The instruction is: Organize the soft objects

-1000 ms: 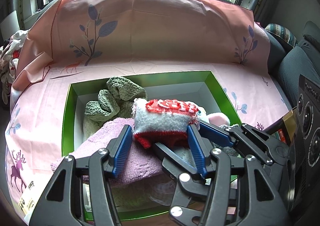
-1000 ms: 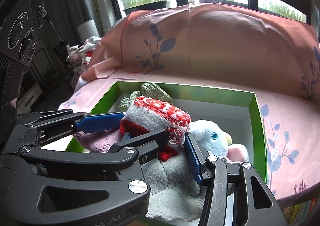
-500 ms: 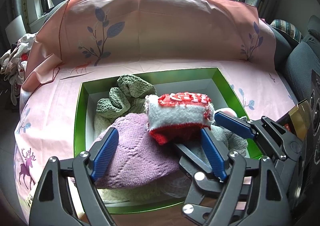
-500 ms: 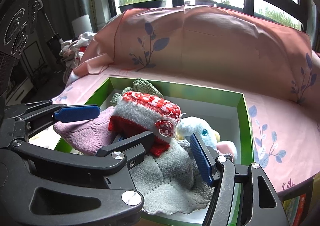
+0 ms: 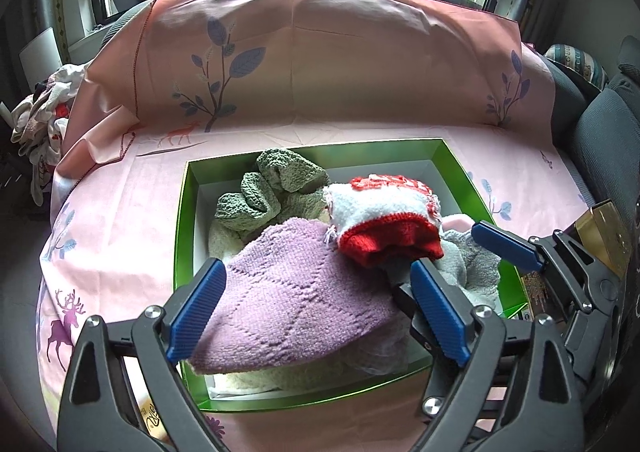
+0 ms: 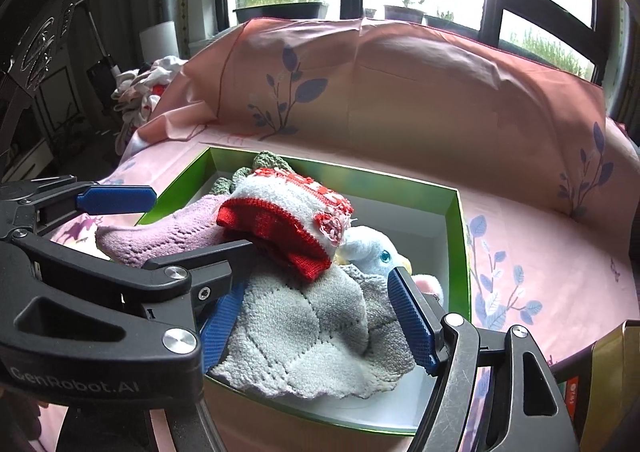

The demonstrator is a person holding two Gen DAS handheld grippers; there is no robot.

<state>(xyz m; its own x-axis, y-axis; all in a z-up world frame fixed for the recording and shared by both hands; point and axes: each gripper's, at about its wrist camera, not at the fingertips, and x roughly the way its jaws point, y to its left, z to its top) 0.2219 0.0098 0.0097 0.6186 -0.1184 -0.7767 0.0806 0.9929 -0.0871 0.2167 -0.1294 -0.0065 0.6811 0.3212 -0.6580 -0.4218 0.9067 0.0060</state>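
Note:
A red-and-white knit hat (image 5: 384, 219) (image 6: 288, 223) lies on top of a pile of soft things in a green box (image 5: 184, 252) (image 6: 460, 236). Under it are a purple knit cloth (image 5: 296, 292), a grey knit cloth (image 6: 304, 316), a green knit piece (image 5: 276, 187) and a pale blue plush toy (image 6: 372, 252). My left gripper (image 5: 316, 312) hangs over the purple cloth, its jaws opening, pads pressing nothing. My right gripper (image 6: 316, 320) straddles the grey cloth, jaws also opening, not gripping. One finger of each gripper reaches under the hat's red brim.
A pink sheet (image 5: 360, 71) printed with leaves and deer covers the surface and the backrest behind the box. A heap of clothes (image 5: 40, 111) lies far left. Dark cushions (image 5: 600, 139) and a gold box (image 5: 604, 236) stand at the right. Windows with planters run behind.
Both grippers have spread their jaws away from the red-and-white hat, which they held between them a second ago. The hat now rests loose on the pile.

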